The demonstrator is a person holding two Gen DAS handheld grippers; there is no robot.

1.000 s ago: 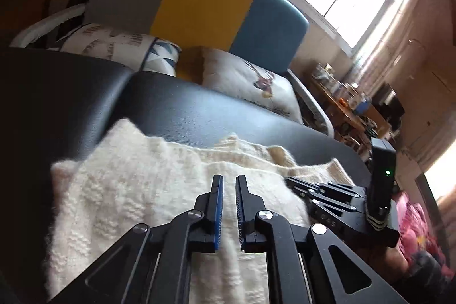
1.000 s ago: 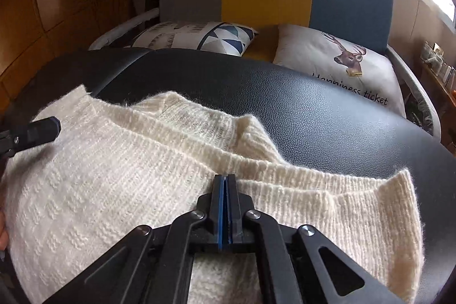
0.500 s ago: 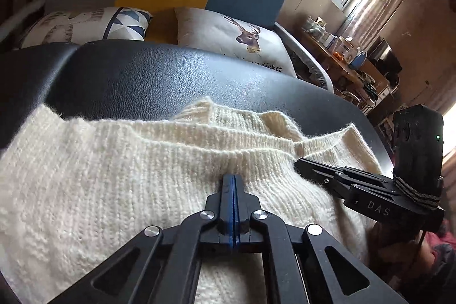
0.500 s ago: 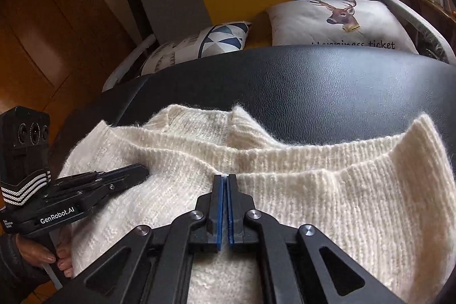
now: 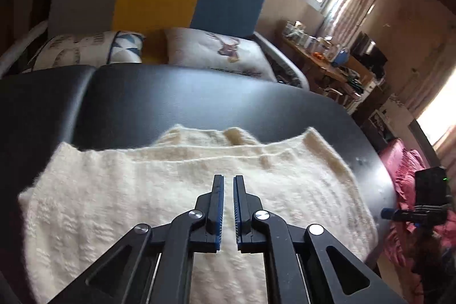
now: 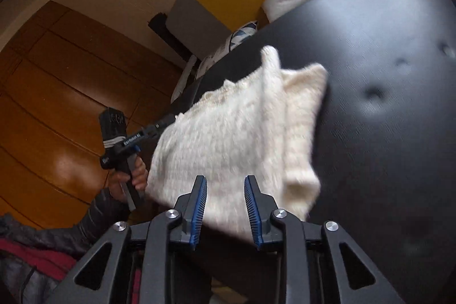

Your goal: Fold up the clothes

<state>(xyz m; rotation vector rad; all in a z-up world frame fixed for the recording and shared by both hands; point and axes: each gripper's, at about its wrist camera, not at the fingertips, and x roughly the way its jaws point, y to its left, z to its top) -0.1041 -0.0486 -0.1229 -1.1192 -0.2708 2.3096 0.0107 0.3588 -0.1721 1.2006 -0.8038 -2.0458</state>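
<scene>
both hand-held grippers, left (image 5: 228,185) and right (image 6: 224,187), gape above the sweater (image 5: 159,190) near cushions (image 5: 216,54).

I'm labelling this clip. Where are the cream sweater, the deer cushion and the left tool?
cream sweater (image 5: 171,190): left wrist view, on its knit top face.
deer cushion (image 5: 216,53): left wrist view, on its pale front near the deer print.
left tool (image 5: 228,181): left wrist view, midway between its fingertips.

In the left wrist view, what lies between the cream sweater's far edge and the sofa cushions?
Only bare black padded surface separates the cream sweater from the deer cushion; the left wrist view shows it plainly.
</scene>
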